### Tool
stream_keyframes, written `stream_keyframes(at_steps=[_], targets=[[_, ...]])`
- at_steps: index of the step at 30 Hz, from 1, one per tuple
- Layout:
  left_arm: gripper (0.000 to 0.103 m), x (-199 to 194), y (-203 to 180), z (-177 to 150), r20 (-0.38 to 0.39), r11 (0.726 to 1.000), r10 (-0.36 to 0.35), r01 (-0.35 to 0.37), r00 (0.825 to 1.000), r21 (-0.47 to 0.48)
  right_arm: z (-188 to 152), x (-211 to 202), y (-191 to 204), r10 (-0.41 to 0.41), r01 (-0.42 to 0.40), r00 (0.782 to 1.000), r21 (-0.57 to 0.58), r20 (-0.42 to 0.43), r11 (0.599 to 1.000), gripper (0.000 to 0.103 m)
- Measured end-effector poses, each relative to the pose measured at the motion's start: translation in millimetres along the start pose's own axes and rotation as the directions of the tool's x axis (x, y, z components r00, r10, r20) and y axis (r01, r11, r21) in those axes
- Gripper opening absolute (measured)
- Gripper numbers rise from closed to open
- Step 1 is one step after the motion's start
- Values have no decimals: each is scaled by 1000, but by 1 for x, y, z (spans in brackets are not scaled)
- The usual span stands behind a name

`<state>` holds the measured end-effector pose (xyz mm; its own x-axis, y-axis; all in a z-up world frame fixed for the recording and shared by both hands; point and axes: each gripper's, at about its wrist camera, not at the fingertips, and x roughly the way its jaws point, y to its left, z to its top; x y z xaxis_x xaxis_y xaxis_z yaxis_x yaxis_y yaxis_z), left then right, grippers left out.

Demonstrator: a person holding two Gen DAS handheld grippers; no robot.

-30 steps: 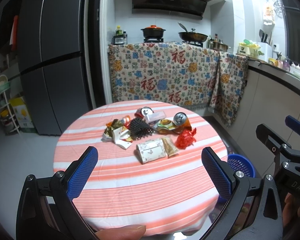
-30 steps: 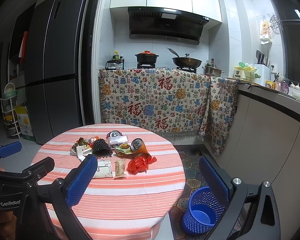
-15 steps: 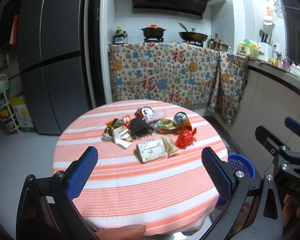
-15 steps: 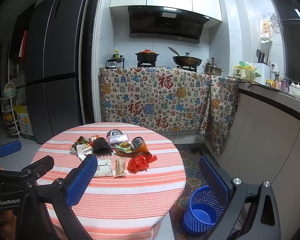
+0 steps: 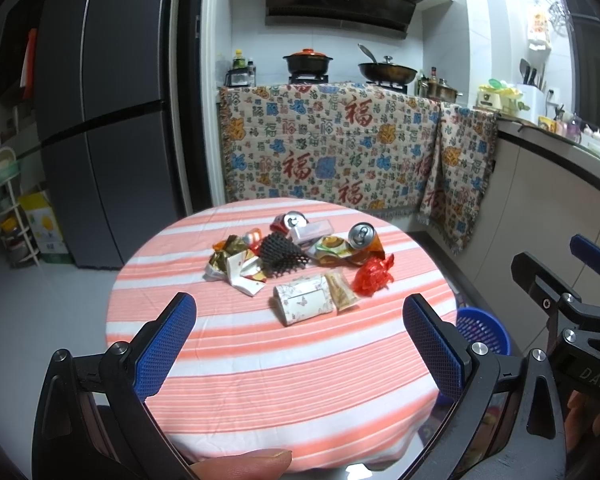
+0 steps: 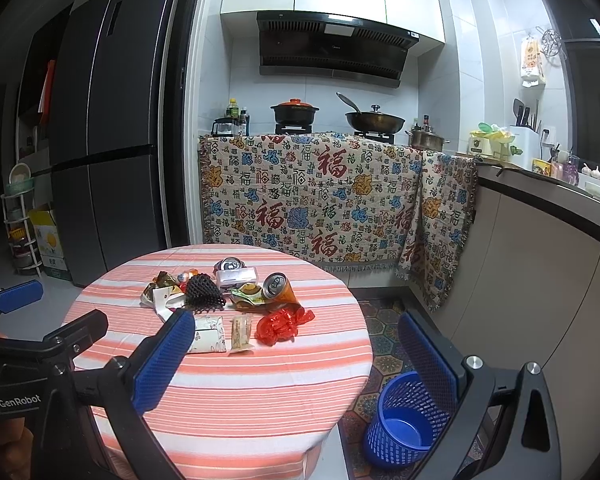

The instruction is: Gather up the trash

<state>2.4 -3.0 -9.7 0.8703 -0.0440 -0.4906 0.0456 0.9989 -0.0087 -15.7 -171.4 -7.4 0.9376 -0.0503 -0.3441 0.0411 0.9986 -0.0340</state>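
Left wrist view: left gripper low in frame, jaws spread wide, nothing between. Trash pile at frame centre on round striped table — cans, wrappers, red plastic. Blue basket at right, past table edge.

Right wrist view: right gripper jaws wide apart, empty. Trash pile left of centre; blue basket on floor, lower right — beside table.

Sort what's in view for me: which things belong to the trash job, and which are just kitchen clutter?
Job: red wrapper, two cans, black foam net, floral packet, snack packet, blue bin.

Clutter: clay pot, wok, patterned cloth, fridge.
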Motion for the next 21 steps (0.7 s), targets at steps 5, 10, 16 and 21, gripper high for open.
stream_keyframes(at_steps=[5, 10, 16, 21], targets=[[103, 0, 0, 0, -1, 1000, 0, 0, 1000, -1, -1, -1, 0, 2, -2, 1000, 0, -2, 1000, 103], [103, 1, -1, -2, -3, 1000, 3, -3, 1000, -3, -2, -1, 0, 1, -1, 1000, 1, -2, 1000, 103], [103, 8, 9, -10, -12, 1000, 13, -13, 1000, -15, -2, -1, 0, -3, 3, 1000, 1, 1, 1000, 103], [103, 18, 20, -16, -37, 999, 27, -28, 999, -34, -3, 3, 0, -2, 2, 1000, 1, -8, 1000, 103]])
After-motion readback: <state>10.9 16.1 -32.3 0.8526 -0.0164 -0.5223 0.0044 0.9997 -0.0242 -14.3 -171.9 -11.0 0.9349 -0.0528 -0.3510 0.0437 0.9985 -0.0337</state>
